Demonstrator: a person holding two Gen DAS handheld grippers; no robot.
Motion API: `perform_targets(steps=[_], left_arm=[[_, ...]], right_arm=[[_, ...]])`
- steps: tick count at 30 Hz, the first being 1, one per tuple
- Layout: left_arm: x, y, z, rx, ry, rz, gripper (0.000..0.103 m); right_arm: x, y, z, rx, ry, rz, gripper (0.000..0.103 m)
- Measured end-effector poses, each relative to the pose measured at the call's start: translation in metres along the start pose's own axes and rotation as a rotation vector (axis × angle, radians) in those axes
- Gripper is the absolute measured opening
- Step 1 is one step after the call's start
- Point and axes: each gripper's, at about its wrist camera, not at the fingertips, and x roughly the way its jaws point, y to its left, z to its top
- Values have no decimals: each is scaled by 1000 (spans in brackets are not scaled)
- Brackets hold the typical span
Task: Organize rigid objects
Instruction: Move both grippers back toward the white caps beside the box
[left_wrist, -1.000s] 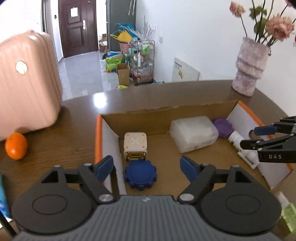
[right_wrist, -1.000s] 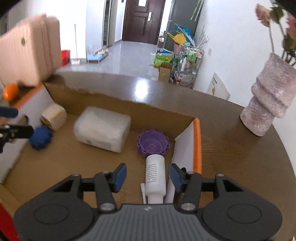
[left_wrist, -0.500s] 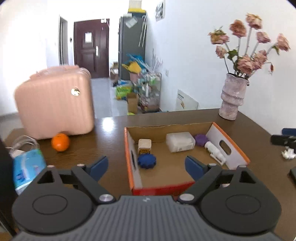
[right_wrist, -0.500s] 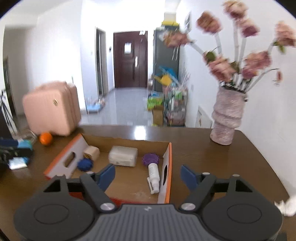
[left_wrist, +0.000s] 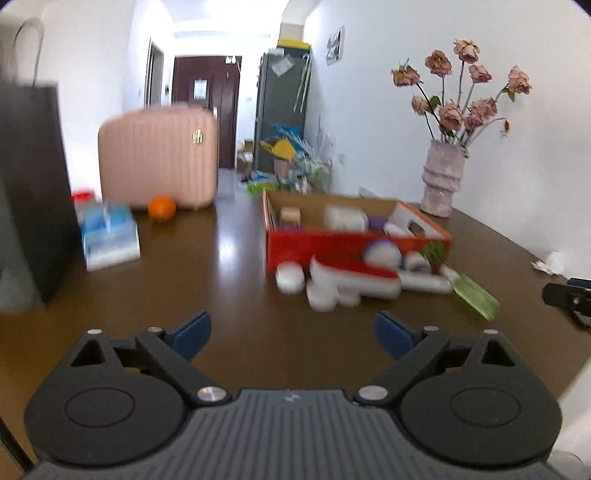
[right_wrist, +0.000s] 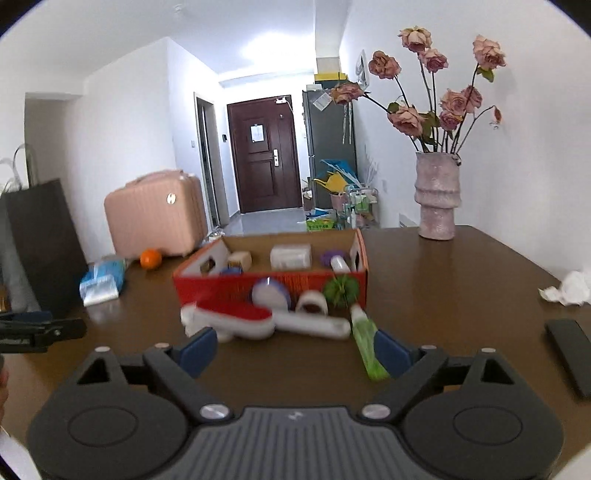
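Clutter lies on the bench (right_wrist: 461, 280) in front of the box (right_wrist: 273, 286); both claws, left (left_wrist: 291, 334) and right (right_wrist: 295, 352), gape empty short of it. Nearest, one green bottle (right_wrist: 365, 347): light, slick, best taken across its body. One white tube (right_wrist: 314, 325), one red-and-white brush (right_wrist: 232, 319), one tape roll (right_wrist: 312, 301): stiff, light. Inside the box, about five pieces.
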Motion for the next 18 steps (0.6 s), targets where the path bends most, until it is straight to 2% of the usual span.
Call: perform_targets(steps=[4, 7, 10, 18], left_arm=[[-19, 12, -28, -76, 64, -25, 97], [-24, 11, -34, -60, 58, -26, 97], [-11, 5, -33, -42, 75, 23, 98], [19, 1, -38, -24, 136, 23, 98]], right_arm=[[-31, -3, -38, 44, 7, -44, 92], [-44, -5, -58, 50, 23, -45, 92], [-39, -6, -62, 47, 34, -55, 92], [-11, -9, -68, 60, 69, -59, 90]])
